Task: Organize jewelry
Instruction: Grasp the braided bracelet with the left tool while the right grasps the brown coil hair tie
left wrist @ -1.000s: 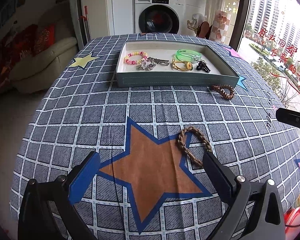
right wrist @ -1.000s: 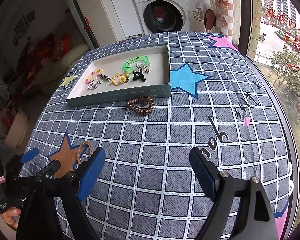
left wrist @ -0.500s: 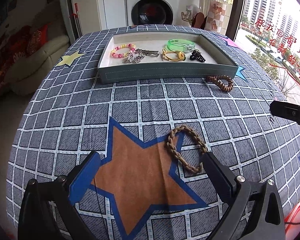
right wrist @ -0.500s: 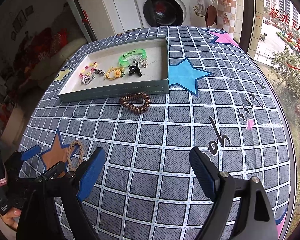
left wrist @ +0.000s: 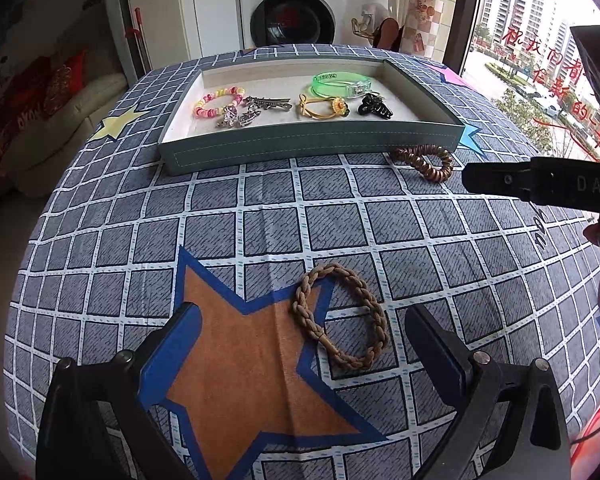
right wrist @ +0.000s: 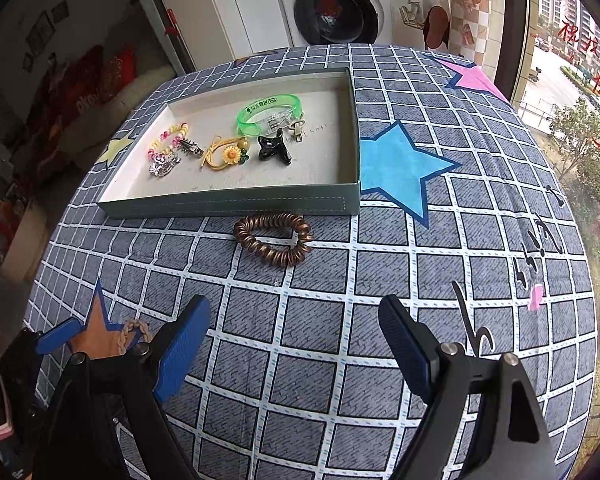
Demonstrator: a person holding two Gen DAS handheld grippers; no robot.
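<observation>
Two grippers, the left gripper (left wrist: 300, 344) and right gripper (right wrist: 294, 340), spread and empty, we have brought closer: braided band (left wrist: 340, 316) and coil tie (right wrist: 274, 239) lie outside the tray (right wrist: 228, 203), awaiting pickup.

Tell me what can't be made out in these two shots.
- Braided bracelet, right wrist view: mostly hidden behind the right gripper's finger.
- Coiled hair tie, left wrist view: far side hidden behind the tray wall.
- Green bangle lettering: too small to read.
</observation>
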